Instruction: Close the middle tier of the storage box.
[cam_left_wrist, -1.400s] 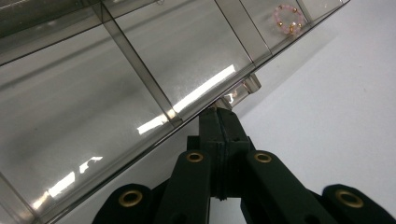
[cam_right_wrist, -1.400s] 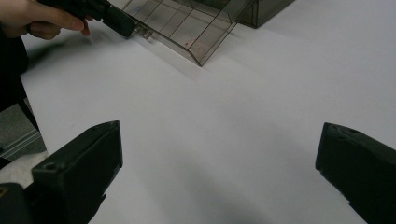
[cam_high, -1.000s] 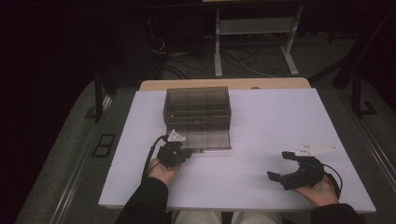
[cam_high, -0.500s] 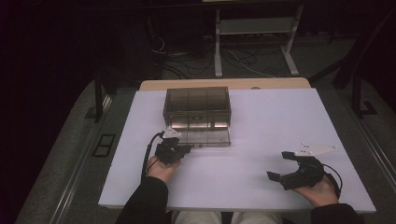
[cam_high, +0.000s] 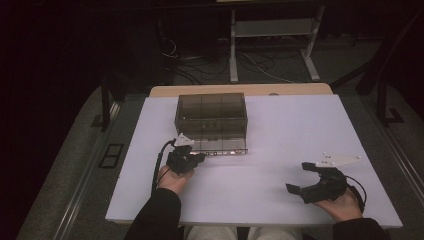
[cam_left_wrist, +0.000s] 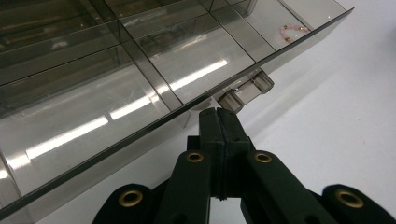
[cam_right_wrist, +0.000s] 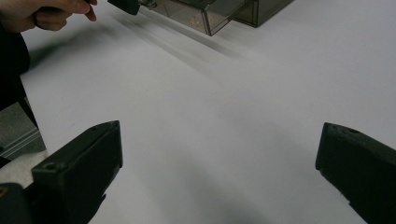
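Observation:
A smoky clear compartment box (cam_high: 211, 111) stands at the middle back of the white table (cam_high: 300, 125), its lid (cam_high: 220, 142) folded open toward me and lying flat. My left gripper (cam_high: 199, 157) is shut at the lid's front left edge. In the left gripper view its tips (cam_left_wrist: 219, 116) are pressed together just under the lid's rim (cam_left_wrist: 140, 126), beside a latch tab (cam_left_wrist: 246, 90), with nothing seen between them. A small pink item (cam_left_wrist: 292, 31) lies in a far compartment. My right gripper (cam_high: 298, 177) rests open near the front right; its jaws (cam_right_wrist: 219, 144) stand wide over bare table.
The box corner (cam_right_wrist: 210, 11) and the person's left hand (cam_right_wrist: 42, 11) show far off in the right gripper view. Behind the table are a wooden edge (cam_high: 240, 90), a metal stand (cam_high: 272, 40) and floor cables. Dark floor surrounds the table.

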